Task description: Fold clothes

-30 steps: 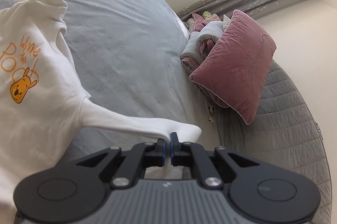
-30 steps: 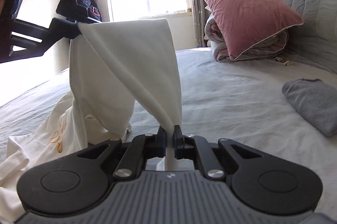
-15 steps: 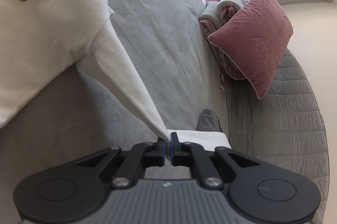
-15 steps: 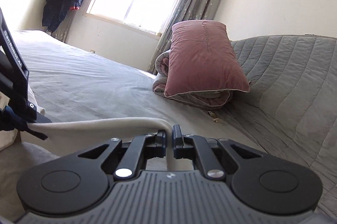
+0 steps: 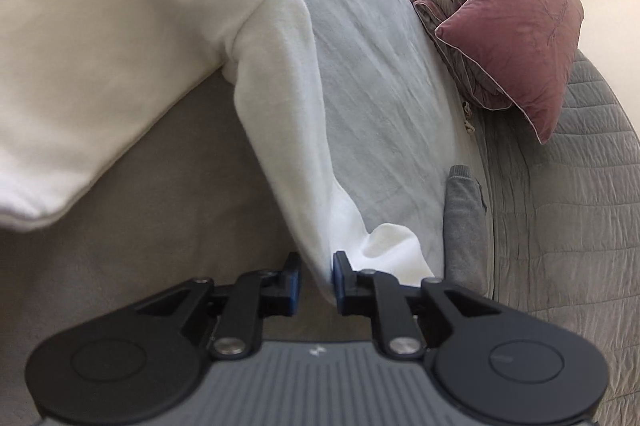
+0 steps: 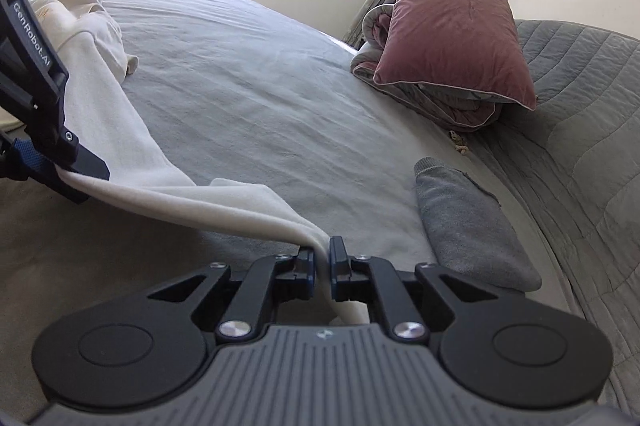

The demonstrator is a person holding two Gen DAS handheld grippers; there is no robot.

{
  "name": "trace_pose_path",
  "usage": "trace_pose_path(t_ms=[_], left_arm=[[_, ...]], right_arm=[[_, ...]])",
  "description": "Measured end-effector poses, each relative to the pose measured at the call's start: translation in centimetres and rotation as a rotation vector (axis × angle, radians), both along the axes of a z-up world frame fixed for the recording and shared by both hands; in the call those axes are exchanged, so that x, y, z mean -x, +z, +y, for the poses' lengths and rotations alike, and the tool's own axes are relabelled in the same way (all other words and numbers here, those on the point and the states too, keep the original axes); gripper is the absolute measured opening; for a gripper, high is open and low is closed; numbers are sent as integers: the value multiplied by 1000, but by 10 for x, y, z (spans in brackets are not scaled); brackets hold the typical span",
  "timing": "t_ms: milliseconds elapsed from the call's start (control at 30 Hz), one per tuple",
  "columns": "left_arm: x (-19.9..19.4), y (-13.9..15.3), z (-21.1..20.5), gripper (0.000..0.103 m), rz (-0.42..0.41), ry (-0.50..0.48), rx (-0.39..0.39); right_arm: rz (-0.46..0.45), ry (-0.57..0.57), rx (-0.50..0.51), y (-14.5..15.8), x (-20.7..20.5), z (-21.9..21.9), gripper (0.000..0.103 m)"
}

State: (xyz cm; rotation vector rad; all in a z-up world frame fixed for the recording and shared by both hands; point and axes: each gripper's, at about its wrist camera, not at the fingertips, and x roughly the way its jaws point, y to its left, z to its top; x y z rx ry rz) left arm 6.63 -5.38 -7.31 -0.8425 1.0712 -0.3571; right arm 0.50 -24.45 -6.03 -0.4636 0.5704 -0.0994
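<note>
A: Which step is going on here?

B: By my reading, a sleeve is being laid out on the bed ahead of a fold. The white sweatshirt is lying spread at the far left, and its sleeve is running down toward the near edge.

A: Are the grippers gripping it?

B: The left gripper is letting go: its jaws have just been opening, and the sleeve is hanging between them, against the right-hand pad only. The right gripper has also been easing apart, with the cuff end draped through a narrow gap; whether it is pinching, I cannot tell.

A: And the pose?

B: Both are tilting downward, low over the bed, the left one just left of the right.

A: Next?

B: Probably releasing fully and regrasping to fold the sleeve across the body, clear of the folded grey garment on the right.
</note>
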Motion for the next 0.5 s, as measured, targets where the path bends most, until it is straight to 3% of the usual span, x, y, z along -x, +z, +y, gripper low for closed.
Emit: trace_pose_path(t_ms=[133,167,267,300,500], left_arm=[[4,8,9,34,-31,-58,-70],[5,10,11,38,-39,-75,-91],[11,16,18,47,-63,-119,-146],[13,18,21,51,-73,-135,-166],[25,26,40,62,-115,-195,-235]], right_arm=[[50,0,-49,4,2,0,20],[59,-3,-64,6,2,-1,26],[81,-10,-118,11,4,-4,62],[88,-12,-137,13,4,-6,66],[118,1,-200,24,12,-7,73]])
